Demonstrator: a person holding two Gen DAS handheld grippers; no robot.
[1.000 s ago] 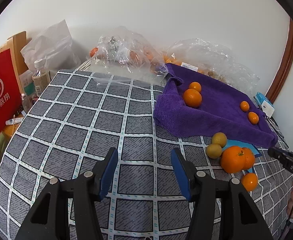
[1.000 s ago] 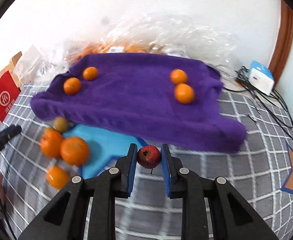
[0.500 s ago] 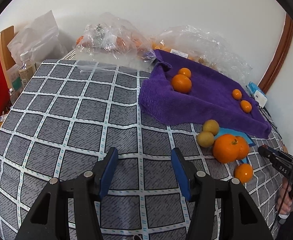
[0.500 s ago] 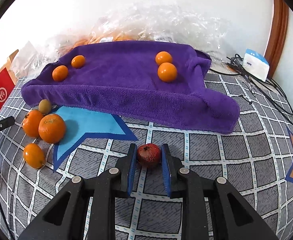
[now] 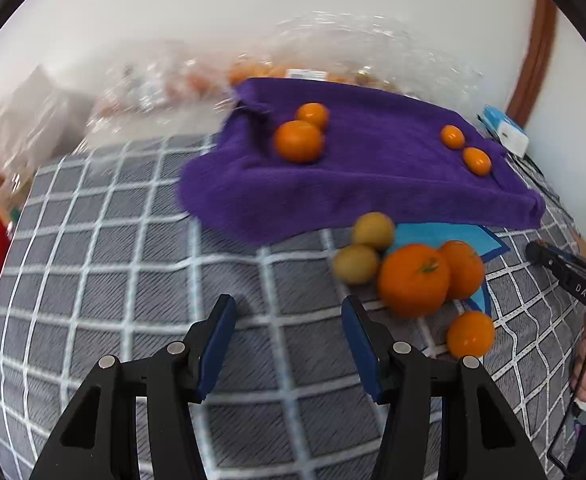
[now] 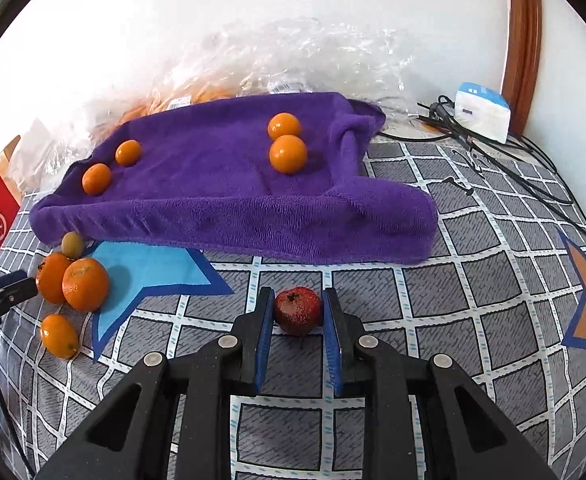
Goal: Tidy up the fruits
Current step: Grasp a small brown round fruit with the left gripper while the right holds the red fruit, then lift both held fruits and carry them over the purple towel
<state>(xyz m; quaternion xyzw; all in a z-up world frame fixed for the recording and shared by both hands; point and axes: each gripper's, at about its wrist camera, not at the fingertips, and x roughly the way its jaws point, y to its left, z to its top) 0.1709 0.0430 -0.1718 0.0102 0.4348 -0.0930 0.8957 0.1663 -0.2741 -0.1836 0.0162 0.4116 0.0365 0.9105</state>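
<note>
Right wrist view: a small red fruit (image 6: 297,310) sits between the right gripper (image 6: 296,316) fingers, apparently just touching them, resting on the checked counter (image 6: 473,300) near the purple towel (image 6: 221,184). Left gripper (image 5: 289,334) gapes wide, empty; its background blurs.

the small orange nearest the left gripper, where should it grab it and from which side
Grip the small orange across its round middle, coming from the near left where the left gripper hangs open. That side is bare tablecloth; the big oranges crowd it from behind.
</note>
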